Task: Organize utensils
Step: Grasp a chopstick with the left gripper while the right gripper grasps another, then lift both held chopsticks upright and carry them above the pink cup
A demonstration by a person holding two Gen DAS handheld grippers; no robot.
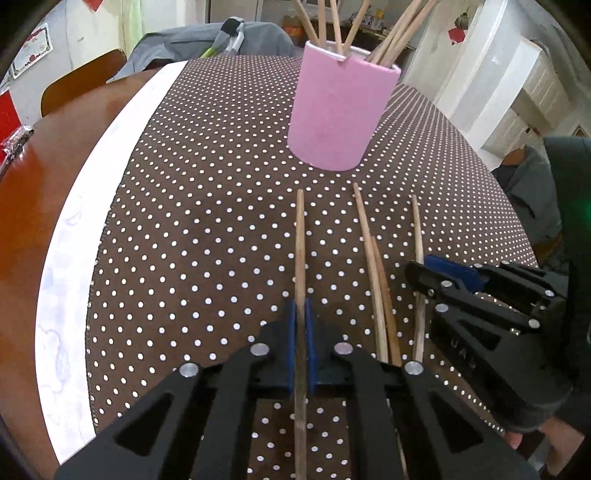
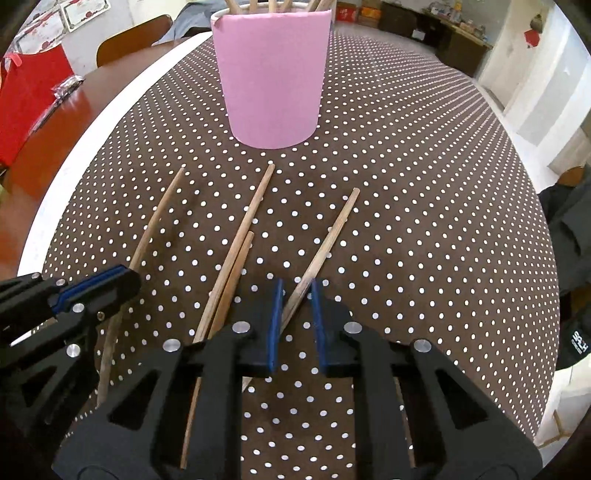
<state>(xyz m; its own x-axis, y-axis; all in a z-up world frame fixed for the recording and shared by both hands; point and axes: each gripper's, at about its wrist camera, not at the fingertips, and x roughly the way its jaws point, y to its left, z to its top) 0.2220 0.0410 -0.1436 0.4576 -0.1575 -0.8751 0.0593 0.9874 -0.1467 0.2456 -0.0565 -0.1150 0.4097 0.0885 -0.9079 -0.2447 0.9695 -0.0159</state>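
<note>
both grippers low: left gripper (image 1: 301,325) pinches a chopstick (image 1: 300,236).

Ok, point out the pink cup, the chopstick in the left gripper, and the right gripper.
pink cup (image 2: 273,85), right wrist view, front wall.
chopstick (image 1: 300,251), left wrist view, mid shaft.
right gripper (image 2: 297,325), right wrist view, between fingers.

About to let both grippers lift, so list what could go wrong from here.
1. The left gripper pinches its chopstick far from the tip, so the long free end could swing and miss the pink cup.
2. The right gripper has open jaws around the rightmost chopstick; closing off-centre could flick it away.
3. The cup already holds many chopsticks, which may block new ones.
</note>
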